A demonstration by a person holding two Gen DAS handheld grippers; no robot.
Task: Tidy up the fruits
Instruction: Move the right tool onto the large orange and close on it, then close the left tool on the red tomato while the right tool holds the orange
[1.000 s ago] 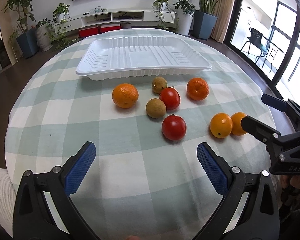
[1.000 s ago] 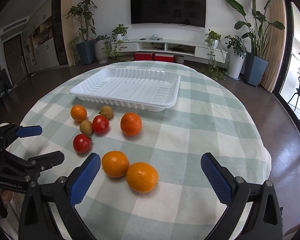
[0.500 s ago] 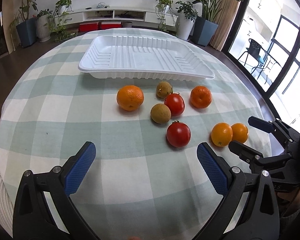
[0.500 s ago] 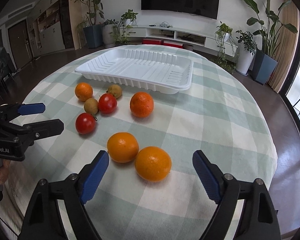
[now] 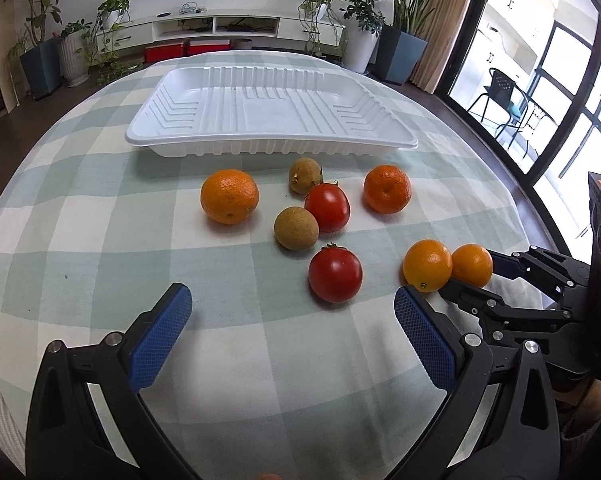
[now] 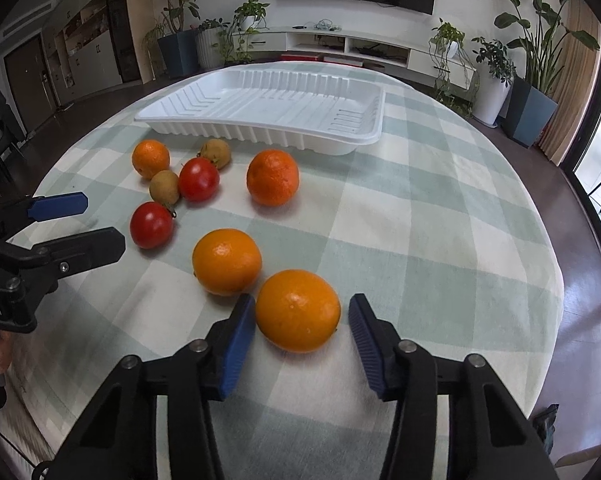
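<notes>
1. Orange fruit [image 6: 298,311] lies on the checked tablecloth [image 6: 440,216] between the blue pads of our right gripper [image 6: 302,320]; the jaws stand apart on either side of it, with a gap showing at the right pad, so nothing is clamped.
2. A second orange [image 6: 226,261] sits at 10 o'clock from the first, just beside it; we cannot tell whether they touch.
3. Our left gripper [image 5: 292,312] hovers over bare cloth with its jaws wide apart and nothing between them.
4. In the left wrist view, a tomato [image 5: 335,274] lies just past that gripper at 1 o'clock. Beyond it sit a brown fruit [image 5: 296,228] and another tomato [image 5: 327,207], which appear to touch, and a further brown fruit [image 5: 305,175] behind them.
5. A large orange [image 5: 229,196] lies at 9 o'clock of this cluster, a darker orange [image 5: 387,189] at 3 o'clock.
6. The white plastic tray [image 5: 172,142] stands at 12 o'clock beyond all the fruit, holding none.
</notes>
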